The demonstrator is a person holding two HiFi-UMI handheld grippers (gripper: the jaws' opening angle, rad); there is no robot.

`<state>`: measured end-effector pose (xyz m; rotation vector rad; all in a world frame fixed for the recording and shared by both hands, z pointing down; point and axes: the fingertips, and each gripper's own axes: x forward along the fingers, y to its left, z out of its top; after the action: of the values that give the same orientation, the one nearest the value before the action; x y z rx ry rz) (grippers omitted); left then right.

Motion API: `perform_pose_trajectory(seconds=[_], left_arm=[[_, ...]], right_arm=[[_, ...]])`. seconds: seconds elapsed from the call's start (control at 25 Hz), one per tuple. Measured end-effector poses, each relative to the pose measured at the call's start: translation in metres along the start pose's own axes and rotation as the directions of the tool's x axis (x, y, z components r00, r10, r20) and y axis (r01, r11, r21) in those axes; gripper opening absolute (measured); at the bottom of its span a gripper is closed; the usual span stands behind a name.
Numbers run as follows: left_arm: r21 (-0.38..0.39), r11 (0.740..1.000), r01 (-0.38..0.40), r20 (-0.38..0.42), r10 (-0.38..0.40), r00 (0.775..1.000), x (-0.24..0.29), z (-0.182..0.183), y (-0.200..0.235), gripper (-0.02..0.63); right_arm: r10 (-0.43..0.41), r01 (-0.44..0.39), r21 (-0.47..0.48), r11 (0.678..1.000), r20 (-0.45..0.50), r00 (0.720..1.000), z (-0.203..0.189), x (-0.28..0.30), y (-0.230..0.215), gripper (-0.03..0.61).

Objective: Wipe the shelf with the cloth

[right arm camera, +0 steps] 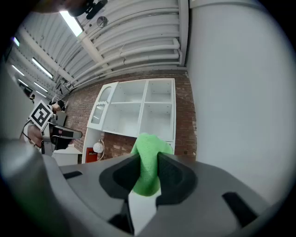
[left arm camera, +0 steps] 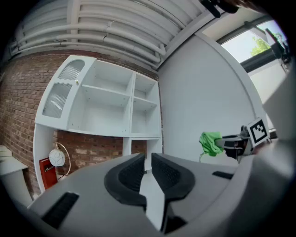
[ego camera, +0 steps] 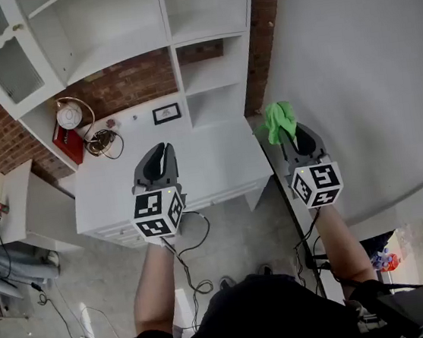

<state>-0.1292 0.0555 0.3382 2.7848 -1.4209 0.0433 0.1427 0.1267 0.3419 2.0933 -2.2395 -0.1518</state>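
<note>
Cloth pinched between right tongs, left tongs barely apart, empty

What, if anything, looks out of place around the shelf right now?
Only a loose tangle of cables beside the red box on the counter looks untidy. The shelves look bare, with nothing spilled or visibly damaged.

1. Cloth: green fabric, soft napped pile, matt.
2. Right hand-held gripper: grey plastic shell, matt; black pads, finely ribbed, rubbery in look.
3. Shelf: white painted panels, smooth, low sheen.
4. Shelf door: ribbed translucent glazing.
5. Brick wall: red, rough, matt.
6. Bench: white, smooth, satin.
7. Floor: grey, hard, glossy in patches.
</note>
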Motion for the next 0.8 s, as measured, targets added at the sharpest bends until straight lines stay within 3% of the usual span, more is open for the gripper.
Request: perform_pose_trajectory(seconds=[0.44, 0.64, 0.8], left_arm=[[-0.012, 1.0, -0.028, -0.065, 0.027, 0.998, 0.012, -0.018, -0.078, 0.046], [0.013, 0.999, -0.048, -0.062, 0.048, 0.997, 0.017, -0.006, -0.105, 0.046], [0.029, 0.997, -0.077, -0.065, 0.079, 0.995, 0.021, -0.002, -0.121, 0.046]], right_arm=[[0.062, -0.06, 0.043, 0.997, -0.046, 0.997, -0.037, -0.025, -0.05, 0.092], [0.105, -0.106, 0.094, 0.99, 0.013, 0.994, -0.028, -0.03, -0.071, 0.095], [0.155, -0.158, 0.081, 0.984, 0.039, 0.987, -0.026, -0.022, -0.084, 0.095]])
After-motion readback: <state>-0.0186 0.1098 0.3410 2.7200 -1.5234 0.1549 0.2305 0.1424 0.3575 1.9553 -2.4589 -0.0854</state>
